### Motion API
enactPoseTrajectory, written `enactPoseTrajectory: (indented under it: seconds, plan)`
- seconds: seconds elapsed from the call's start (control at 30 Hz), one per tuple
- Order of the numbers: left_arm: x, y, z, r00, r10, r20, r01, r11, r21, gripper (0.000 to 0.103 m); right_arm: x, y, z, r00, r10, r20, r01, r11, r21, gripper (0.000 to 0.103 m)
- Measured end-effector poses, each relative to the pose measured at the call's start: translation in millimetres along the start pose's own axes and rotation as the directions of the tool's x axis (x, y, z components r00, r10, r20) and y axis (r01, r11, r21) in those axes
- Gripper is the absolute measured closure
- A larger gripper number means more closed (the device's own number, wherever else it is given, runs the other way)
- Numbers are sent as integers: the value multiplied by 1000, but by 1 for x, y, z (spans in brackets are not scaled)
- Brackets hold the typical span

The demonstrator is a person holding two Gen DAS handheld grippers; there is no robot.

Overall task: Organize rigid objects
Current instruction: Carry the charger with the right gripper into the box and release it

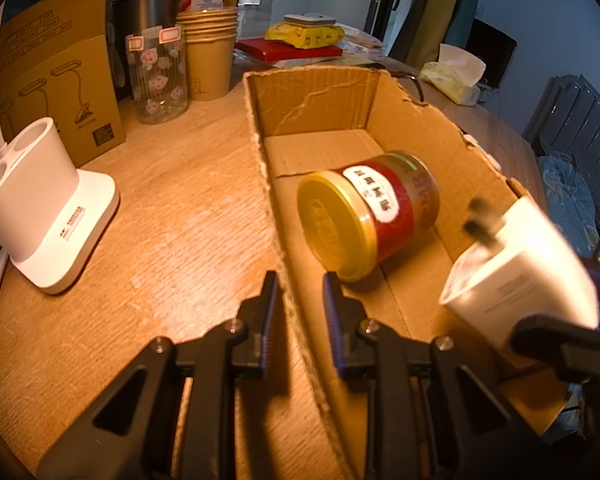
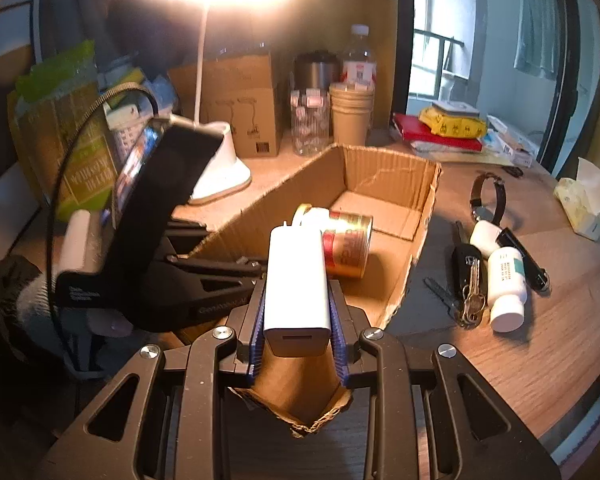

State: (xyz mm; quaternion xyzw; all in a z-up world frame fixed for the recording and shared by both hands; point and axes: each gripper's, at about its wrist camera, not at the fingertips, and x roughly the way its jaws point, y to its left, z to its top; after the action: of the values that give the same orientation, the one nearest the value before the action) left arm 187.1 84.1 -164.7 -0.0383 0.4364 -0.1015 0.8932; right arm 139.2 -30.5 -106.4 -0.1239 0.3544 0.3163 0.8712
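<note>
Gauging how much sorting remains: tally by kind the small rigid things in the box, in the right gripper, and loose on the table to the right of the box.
Tin, in the box: 1
White charger, in the right gripper: 1
White bottles: 2
Wristwatch: 1
Key bunch: 1
Black stick: 1
Total: 7

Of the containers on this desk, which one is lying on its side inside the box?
The gold-lidded can with the red label, on its side in the cardboard box. The white bottle also lies flat, but outside on the table.
</note>
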Motion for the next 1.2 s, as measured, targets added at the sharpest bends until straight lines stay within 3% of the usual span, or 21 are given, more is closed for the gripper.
enactPoseTrajectory:
  seconds: [0.27, 0.67, 0.83, 0.93, 1.07, 1.2]
  plan:
    - [-1, 0, 0, 1000, -6, -1, 6, 1000, 5, 79, 14, 3, -2, 997, -36, -71, 34, 999, -25, 73]
    - [-3, 4, -1, 999, -42, -10, 41, 999, -27, 79, 17, 4, -1, 995, -40, -89, 38, 999, -29, 74]
    - [-16, 1, -3, 999, -31, 26, 31, 999, -20, 81, 18, 2, 0, 994, -49, -100, 48, 999, -13, 73]
    - [-17, 0, -4, 999, -27, 31, 27, 1000, -14, 81, 17, 1, 0, 993, -55, -103, 54, 999, -5, 72]
    - [-17, 1, -6, 999, -29, 38, 30, 999, -19, 82, 12, 1, 1, 996, -45, -80, 46, 999, 13, 57]
    - [-15, 3, -8, 998, -42, 49, 43, 998, -34, 82, 6, -1, 0, 997, -51, -65, 52, 998, 21, 54]
